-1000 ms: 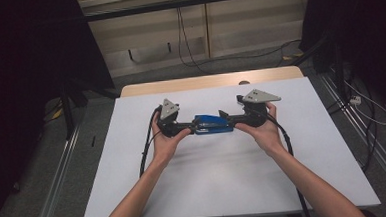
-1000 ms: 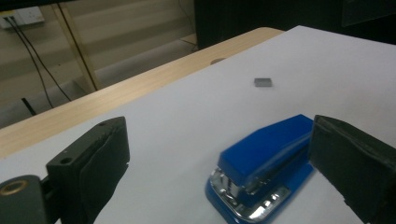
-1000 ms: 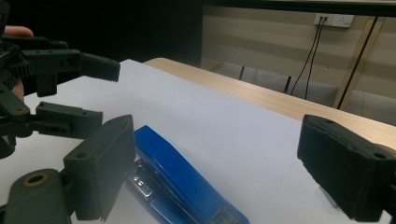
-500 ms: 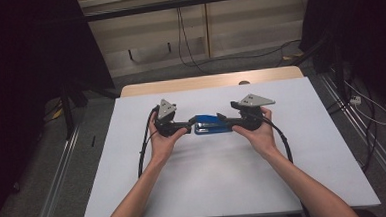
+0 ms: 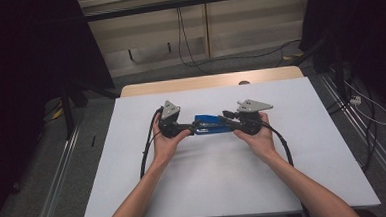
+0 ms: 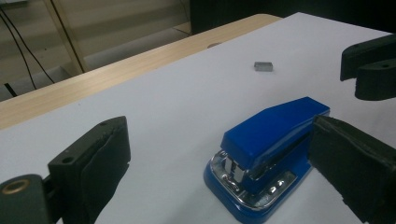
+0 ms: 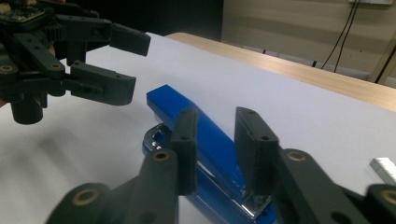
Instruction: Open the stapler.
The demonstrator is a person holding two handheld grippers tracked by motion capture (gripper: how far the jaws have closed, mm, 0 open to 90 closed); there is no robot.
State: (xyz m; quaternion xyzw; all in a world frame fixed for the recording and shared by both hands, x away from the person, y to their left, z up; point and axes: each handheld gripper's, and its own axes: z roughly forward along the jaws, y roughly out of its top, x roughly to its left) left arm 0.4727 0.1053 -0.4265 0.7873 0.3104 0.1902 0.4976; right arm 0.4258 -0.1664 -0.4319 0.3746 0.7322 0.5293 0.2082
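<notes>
High view showed both grippers flanking the blue stapler [image 5: 211, 123]: left gripper [image 6: 224, 182] wide at 9 o'clock, right gripper [image 7: 217, 140] narrow, unclamped; next likely required closing.

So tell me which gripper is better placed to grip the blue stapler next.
Probably the left gripper: its open jaws already straddle the blue stapler. The right gripper is open too, but hangs above the stapler's other end, jaws narrower.

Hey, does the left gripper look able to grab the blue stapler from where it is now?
Probably yes. The left gripper is open, with the blue stapler's front end lying between its jaws on the white sheet, and nothing blocks it.
</notes>
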